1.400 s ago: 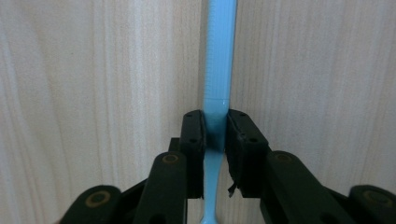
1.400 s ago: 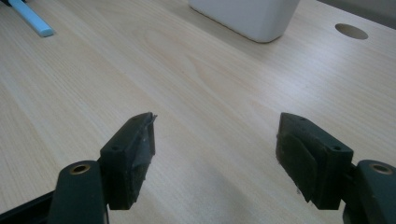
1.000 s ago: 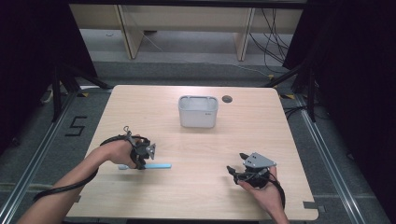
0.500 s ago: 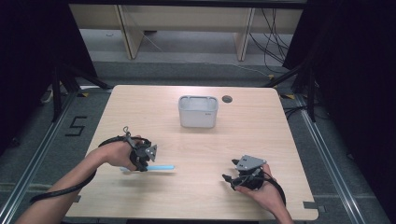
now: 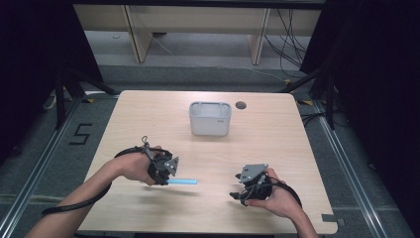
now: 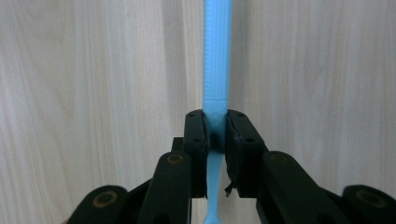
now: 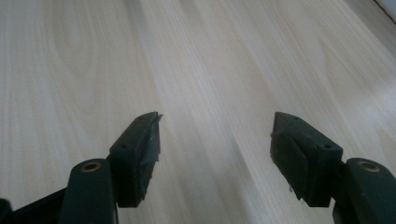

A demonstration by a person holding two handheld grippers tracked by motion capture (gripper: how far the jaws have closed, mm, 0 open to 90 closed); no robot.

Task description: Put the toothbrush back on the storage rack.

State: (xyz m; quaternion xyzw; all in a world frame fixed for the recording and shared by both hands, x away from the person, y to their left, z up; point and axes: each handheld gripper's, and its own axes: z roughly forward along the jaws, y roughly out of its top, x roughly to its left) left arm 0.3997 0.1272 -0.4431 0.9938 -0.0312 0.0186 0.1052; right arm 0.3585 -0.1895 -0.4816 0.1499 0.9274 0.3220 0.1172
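Left gripper view: a blue stick (image 6: 217,70) is clamped between the left gripper's (image 6: 215,140) jaws; the right gripper (image 7: 215,140) is held spread, empty; placing seemingly remains.

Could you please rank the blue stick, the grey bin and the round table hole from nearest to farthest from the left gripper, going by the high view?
1. Blue stick: held in the left gripper.
2. Grey bin: table's far middle.
3. Round table hole: beyond the bin, to its right.

Grey bin (image 5: 210,119) near table's (image 5: 307,148) far edge
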